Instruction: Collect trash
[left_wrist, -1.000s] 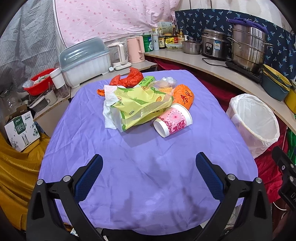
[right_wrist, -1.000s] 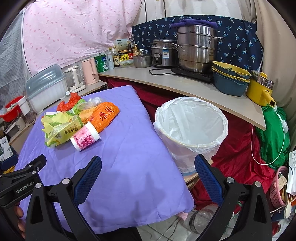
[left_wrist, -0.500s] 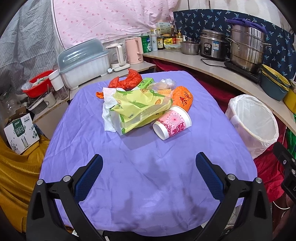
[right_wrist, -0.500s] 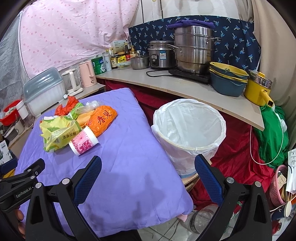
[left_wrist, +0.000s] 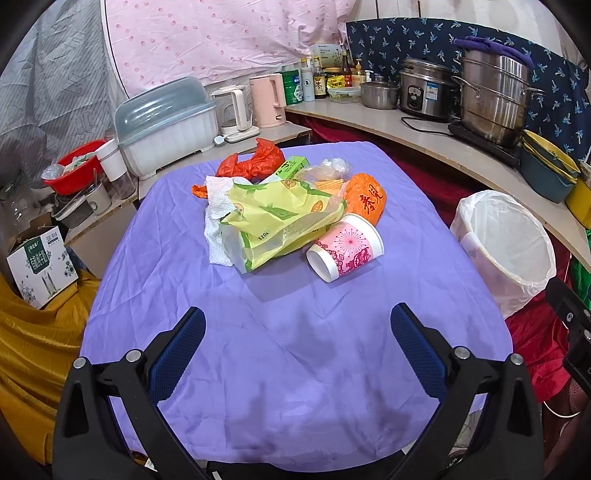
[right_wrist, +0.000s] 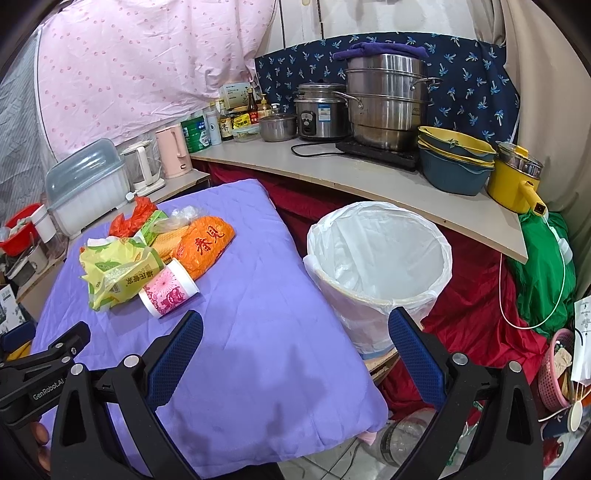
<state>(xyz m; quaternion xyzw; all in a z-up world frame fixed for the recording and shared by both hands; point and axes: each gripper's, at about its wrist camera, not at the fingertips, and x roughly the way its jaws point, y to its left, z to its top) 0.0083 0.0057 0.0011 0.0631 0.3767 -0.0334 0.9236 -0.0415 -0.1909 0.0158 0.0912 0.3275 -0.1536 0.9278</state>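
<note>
Task looks barely started, if at all. All the trash sits in one heap at the middle-to-far part of the purple table (left_wrist: 295, 369), nothing picked up yet.

Heap, as seen from the left wrist view:
- pink paper cup (left_wrist: 345, 247) on its side, nearest of the lot, mouth up against the heap, base pointing near-left
- yellow-green plastic bag (left_wrist: 273, 221) just left of the cup, touching it
- white paper towel (left_wrist: 218, 221) under the bag's left edge
- orange packet (left_wrist: 365, 197) behind the cup, far-right of the heap
- red plastic bag (left_wrist: 255, 164) at the far side, w/ a small green box (left_wrist: 291, 168) and a clear wrapper (left_wrist: 330, 168) beside it

Bin (right_wrist: 380, 258) w/ a white liner stands off the table's right edge, well apart from the heap. What shows of its inside looks empty, but the bottom is hidden, so can't be sure.

Left gripper (left_wrist: 297, 354) hangs over the near part of the table, jaws spread wide, holding nothing. Right gripper (right_wrist: 295, 354) sits near the table's right-hand near corner, one finger over the cloth, the other in front of the bin; jaws also released, nothing between them.

So approx. zero items binned that I can see; about seven pieces left. Cup is closest and looks like the easy first grab.
</note>
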